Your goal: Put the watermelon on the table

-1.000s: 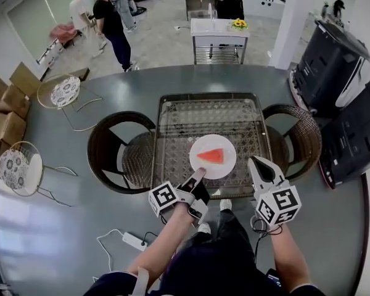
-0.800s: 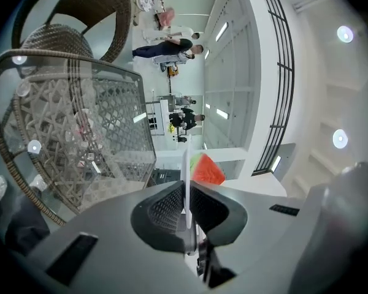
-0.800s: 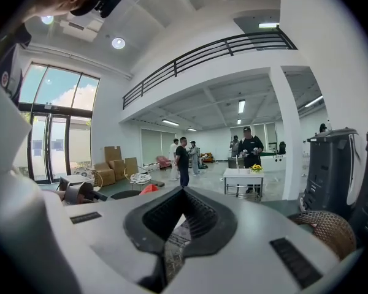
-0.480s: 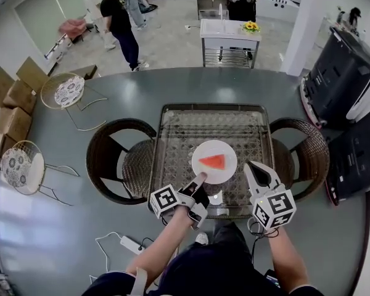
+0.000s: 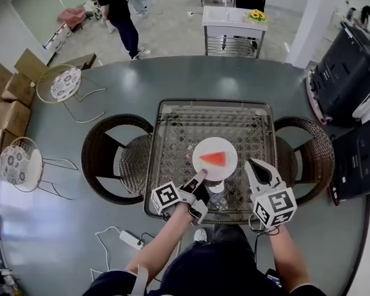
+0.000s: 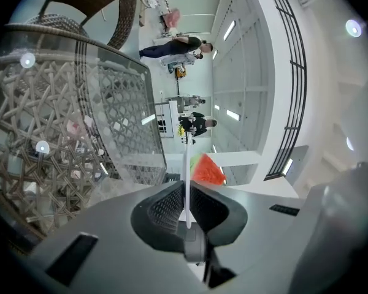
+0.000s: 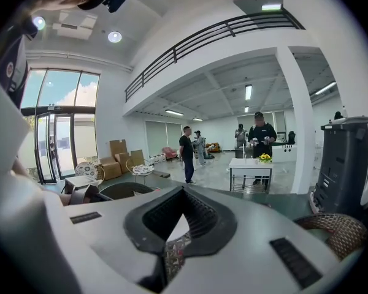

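Red watermelon (image 5: 213, 159), one wedge, lies on a white plate (image 5: 229, 145) over the near half of the glass-topped wicker table (image 5: 172, 128). The left gripper (image 5: 199, 176) pinches the plate's near rim. In the left gripper view the plate (image 6: 187, 164) runs as a thin white line straight into the closed jaws, with the wedge (image 6: 206, 170) just beyond them. That view also shows a gap between the plate's edge and the glass top (image 6: 110, 103), so I judge that the plate hangs just above the table and does not rest on it.

The right gripper (image 5: 263, 170) hovers just beside the plate's right side, apart from it. Its jaws stand parted with nothing between them, and only the wicker pattern shows through the gap.

By my reading, the carry to the table is as good as done, since the plate is already over a bare part of the glass, between the two wicker chairs (image 5: 108, 159). What is left is the last lowering until the plate sits flat, then opening the left jaws and drawing them back off the rim without dragging the plate.
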Demonstrator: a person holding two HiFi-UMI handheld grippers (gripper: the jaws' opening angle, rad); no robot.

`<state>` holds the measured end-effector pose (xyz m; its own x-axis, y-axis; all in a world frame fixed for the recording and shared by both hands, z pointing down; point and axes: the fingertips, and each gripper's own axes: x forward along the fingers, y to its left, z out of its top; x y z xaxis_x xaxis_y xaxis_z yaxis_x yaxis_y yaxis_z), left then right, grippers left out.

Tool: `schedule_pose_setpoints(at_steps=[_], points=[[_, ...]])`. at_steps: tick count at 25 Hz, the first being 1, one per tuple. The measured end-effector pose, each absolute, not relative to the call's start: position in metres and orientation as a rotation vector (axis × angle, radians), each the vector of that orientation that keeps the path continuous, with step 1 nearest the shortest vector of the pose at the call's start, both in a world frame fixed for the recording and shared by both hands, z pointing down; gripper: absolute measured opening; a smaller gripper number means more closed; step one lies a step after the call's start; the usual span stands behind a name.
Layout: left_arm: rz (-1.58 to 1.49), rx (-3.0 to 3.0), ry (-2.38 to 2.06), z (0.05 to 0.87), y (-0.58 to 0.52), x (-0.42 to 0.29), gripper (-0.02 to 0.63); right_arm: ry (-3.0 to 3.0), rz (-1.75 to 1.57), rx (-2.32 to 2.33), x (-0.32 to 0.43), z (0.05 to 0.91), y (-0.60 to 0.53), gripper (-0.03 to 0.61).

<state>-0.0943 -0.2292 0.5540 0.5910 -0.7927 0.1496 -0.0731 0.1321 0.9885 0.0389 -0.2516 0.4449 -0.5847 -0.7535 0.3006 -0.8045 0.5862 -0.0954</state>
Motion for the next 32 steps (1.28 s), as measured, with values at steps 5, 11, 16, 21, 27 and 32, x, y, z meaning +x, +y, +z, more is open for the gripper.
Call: schedule_pose_setpoints(at_steps=[5, 11, 16, 21, 27, 32], points=[[-0.575, 1.330, -0.819, 0.587, -0.238, -0.091, 0.018, -2.551, 0.367, 1.286, 0.042, 0.464, -0.254, 0.002], [-0.504, 1.306, -0.821, 0.636, -0.241, -0.084, 0.018, -2.509, 0.410, 1.287, 0.047, 0.489, -0.254, 0.002], [-0.447, 1.276, -0.829, 0.667, -0.246, -0.075, 0.020, -2.479, 0.446, 1.304, 0.054, 0.500, -0.253, 0.002], [-0.428, 1.258, -0.833, 0.685, -0.254, -0.067, 0.019, -2.457, 0.467, 1.318, 0.060, 0.507, -0.251, 0.002], [-0.402, 1.255, -0.837, 0.698, -0.264, -0.060, 0.018, -2.440, 0.479, 1.335, 0.068, 0.511, -0.255, 0.002], [-0.379, 1.241, -0.859, 0.706, -0.263, -0.061, 0.019, -2.436, 0.489, 1.341, 0.072, 0.513, -0.257, 0.002]])
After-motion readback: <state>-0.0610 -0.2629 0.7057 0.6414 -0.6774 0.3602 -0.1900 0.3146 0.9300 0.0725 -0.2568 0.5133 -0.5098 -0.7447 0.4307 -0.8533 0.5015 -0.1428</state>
